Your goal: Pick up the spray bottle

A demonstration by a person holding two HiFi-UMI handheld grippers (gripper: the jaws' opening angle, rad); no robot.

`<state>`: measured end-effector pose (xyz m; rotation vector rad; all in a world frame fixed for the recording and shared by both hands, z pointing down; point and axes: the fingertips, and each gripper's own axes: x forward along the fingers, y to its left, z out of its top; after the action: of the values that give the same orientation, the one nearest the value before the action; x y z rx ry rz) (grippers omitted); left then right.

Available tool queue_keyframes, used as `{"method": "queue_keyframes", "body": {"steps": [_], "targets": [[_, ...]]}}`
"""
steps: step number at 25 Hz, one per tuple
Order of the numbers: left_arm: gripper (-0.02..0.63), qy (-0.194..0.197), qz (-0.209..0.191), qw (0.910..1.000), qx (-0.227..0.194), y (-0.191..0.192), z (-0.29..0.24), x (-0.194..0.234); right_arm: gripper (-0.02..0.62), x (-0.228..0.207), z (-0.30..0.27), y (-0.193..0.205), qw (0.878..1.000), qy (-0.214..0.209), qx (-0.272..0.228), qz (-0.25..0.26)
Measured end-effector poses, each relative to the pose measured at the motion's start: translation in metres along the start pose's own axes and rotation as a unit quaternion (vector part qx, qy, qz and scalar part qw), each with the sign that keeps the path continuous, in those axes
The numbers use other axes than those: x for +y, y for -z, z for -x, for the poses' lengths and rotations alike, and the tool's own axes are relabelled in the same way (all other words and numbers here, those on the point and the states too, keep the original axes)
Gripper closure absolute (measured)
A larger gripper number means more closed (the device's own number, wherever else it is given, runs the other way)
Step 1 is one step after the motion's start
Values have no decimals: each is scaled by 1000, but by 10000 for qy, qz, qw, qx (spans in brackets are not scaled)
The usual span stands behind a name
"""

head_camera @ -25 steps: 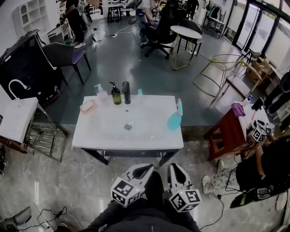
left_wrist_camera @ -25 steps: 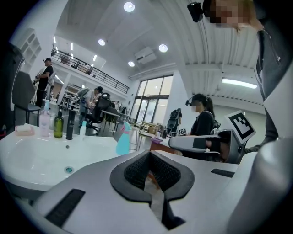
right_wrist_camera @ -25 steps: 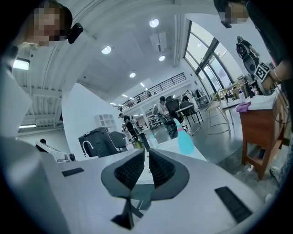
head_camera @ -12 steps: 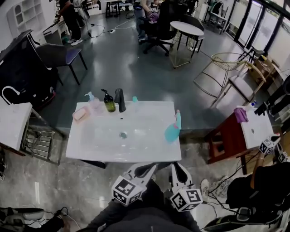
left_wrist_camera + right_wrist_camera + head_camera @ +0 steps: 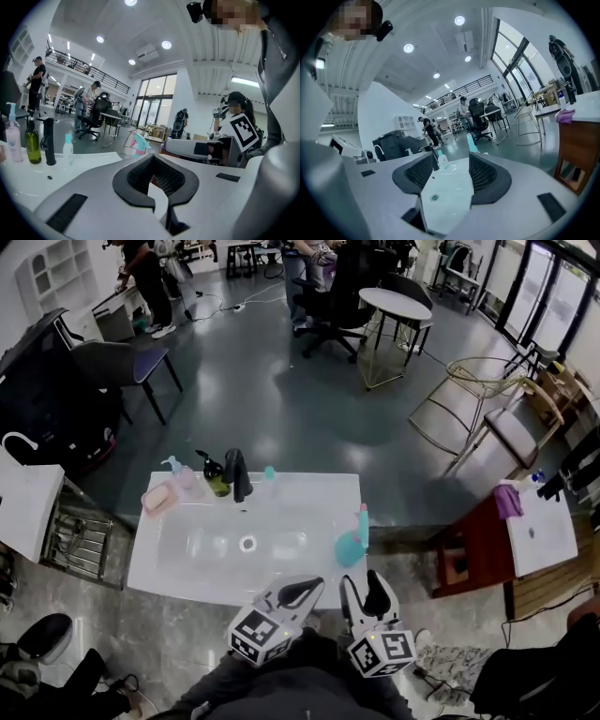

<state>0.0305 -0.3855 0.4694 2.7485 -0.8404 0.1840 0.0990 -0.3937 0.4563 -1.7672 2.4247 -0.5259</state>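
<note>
Your left claw (image 5: pixel 305 589) is clenched on nothing, its two jaws pressed together. Your right claw (image 5: pixel 364 590), just beside it, is opening, and between its jaws you see only air and the white bench (image 5: pixel 187 568) ahead. Both claws are held at the near edge of this bench, while the teal spray bottle (image 5: pixel 353 540) stands upright at its right edge, a little ahead of your right claw and apart from it, and the black faucet (image 5: pixel 238 474) and a green bottle (image 5: pixel 216 482) stand together at the far edge.
</note>
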Motion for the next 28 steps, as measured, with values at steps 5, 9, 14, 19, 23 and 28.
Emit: {"method": "queue_keyframes", "body": {"steps": [5, 9, 14, 19, 23, 28], "targets": [[601, -60, 37, 10000, 6, -4, -30, 24, 374, -25, -29, -5, 9996, 6, 50, 262], [601, -91, 75, 9999, -5, -8, -50, 42, 374, -37, -51, -3, 9991, -71, 164, 397], [601, -166, 97, 9998, 17, -8, -67, 55, 374, -47, -74, -1, 9978, -131, 204, 612], [601, -334, 221, 9992, 93, -6, -72, 67, 374, -54, -93, -1, 9976, -159, 248, 634], [601, -403, 280, 9987, 107, -8, -77, 75, 374, -56, -107, -4, 9972, -190, 241, 681], [601, -399, 377, 9984, 126, -10, -84, 85, 374, -59, -116, -3, 9965, -96, 316, 768]]}}
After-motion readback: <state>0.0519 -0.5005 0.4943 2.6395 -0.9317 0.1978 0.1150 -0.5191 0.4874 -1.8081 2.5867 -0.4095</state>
